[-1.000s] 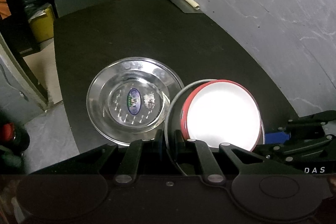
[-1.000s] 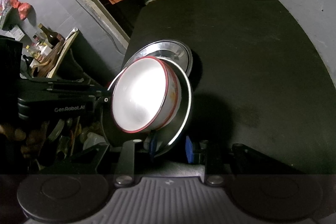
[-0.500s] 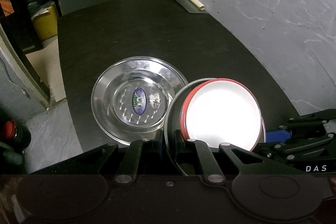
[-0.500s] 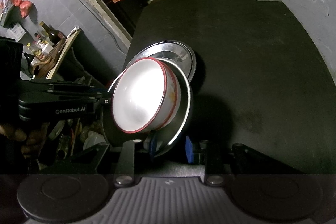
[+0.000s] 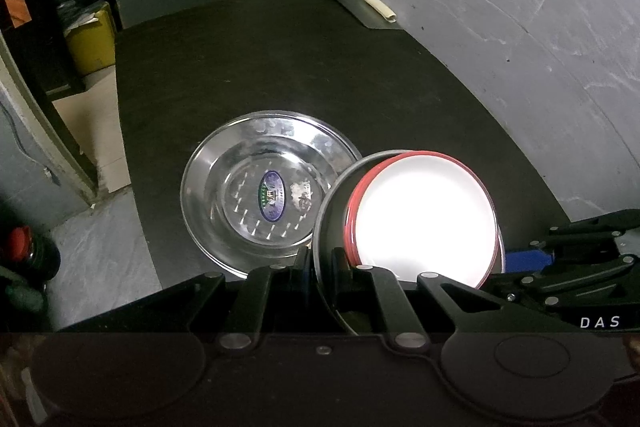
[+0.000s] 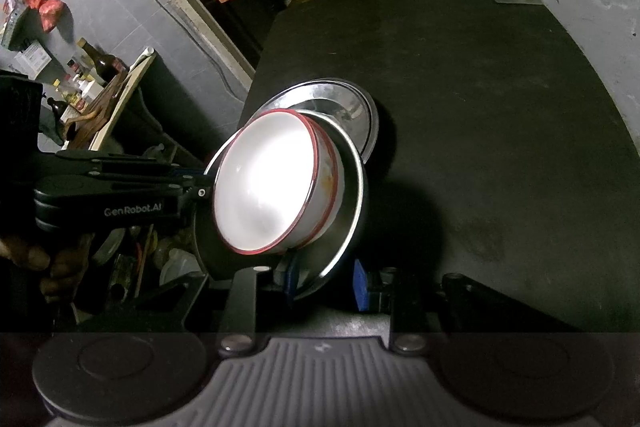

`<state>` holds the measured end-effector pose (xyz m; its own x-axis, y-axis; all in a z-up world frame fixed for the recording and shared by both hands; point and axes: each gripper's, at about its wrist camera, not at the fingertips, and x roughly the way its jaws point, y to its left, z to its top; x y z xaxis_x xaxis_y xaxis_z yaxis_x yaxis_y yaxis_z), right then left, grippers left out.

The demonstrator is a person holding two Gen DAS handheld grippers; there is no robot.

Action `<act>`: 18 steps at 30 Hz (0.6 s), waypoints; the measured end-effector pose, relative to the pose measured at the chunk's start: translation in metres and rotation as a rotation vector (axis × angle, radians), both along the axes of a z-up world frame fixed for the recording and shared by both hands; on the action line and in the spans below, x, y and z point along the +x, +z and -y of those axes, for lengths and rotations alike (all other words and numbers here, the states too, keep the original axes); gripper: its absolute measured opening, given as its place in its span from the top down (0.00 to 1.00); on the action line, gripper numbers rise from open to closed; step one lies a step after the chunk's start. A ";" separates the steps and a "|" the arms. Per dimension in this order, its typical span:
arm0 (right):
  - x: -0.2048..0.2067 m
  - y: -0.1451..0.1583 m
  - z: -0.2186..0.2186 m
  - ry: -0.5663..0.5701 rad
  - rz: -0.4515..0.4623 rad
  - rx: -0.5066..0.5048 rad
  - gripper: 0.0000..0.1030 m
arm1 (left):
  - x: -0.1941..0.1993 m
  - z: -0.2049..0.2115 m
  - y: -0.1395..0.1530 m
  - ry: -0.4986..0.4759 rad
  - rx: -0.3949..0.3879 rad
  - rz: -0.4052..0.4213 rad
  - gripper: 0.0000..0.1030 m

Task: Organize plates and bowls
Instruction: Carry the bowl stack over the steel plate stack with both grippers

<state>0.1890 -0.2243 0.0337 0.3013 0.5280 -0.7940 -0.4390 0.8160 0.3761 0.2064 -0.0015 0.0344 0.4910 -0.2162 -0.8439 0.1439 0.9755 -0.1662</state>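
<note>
A steel plate (image 5: 260, 191) with an oval sticker lies on the black table (image 5: 280, 67). A second steel plate (image 5: 328, 211) is held tilted above the table's near edge, with a white red-rimmed bowl (image 5: 424, 215) resting in it. My left gripper (image 5: 320, 263) is shut on this plate's near rim. My right gripper (image 6: 324, 275) straddles the opposite rim (image 6: 356, 187) with its blue pads apart; the bowl (image 6: 272, 183) leans toward the left gripper body (image 6: 120, 187). The flat plate (image 6: 352, 107) shows behind it.
A dark flat board with a pale roll (image 5: 378, 7) lies at the table's far right corner. A grey wall (image 5: 520, 7) runs along the right. A yellow box (image 5: 90, 39) and clutter stand left of the table, bottles (image 6: 100, 63) further off.
The held plate with the bowl has shifted slightly right and away from the flat steel plate in the left wrist view. Both grips look unchanged.
</note>
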 end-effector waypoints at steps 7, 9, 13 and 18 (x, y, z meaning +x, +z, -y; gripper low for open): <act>0.001 0.000 -0.002 0.010 0.001 -0.002 0.69 | 0.002 -0.003 0.000 0.011 0.003 -0.001 0.92; 0.002 0.001 -0.003 0.015 0.001 -0.002 0.69 | 0.002 -0.004 0.000 0.017 0.003 -0.001 0.92; 0.007 0.000 -0.006 0.024 -0.003 -0.002 0.69 | 0.004 -0.006 0.001 0.028 0.002 0.001 0.92; 0.012 -0.001 -0.010 0.040 -0.004 -0.002 0.69 | 0.005 -0.010 0.000 0.043 0.005 0.002 0.92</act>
